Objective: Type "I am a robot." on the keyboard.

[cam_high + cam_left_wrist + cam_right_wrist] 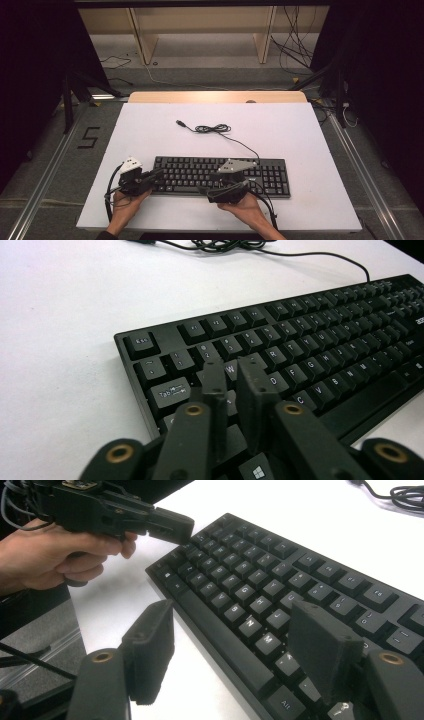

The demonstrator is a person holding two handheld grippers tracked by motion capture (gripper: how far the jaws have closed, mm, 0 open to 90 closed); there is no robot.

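My left gripper (155, 175) hovers over the keyboard's (280, 175) left end, jaws nearly together with nothing between them, tips above the Q and W keys. My right gripper (235, 645) hangs over its front edge with jaws wide and empty. The keyboard lies on the near half of the table (150, 130); beyond it, its cable (215, 129) coils.

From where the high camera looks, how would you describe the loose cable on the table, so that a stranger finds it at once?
Start at the white table top and find the black keyboard lying near its front edge. From the keyboard's back edge a thin black cable runs away across the bare surface toward the far side. It is the only loose cord on the white top: it has a small tangled coil in the middle and ends in a free plug.
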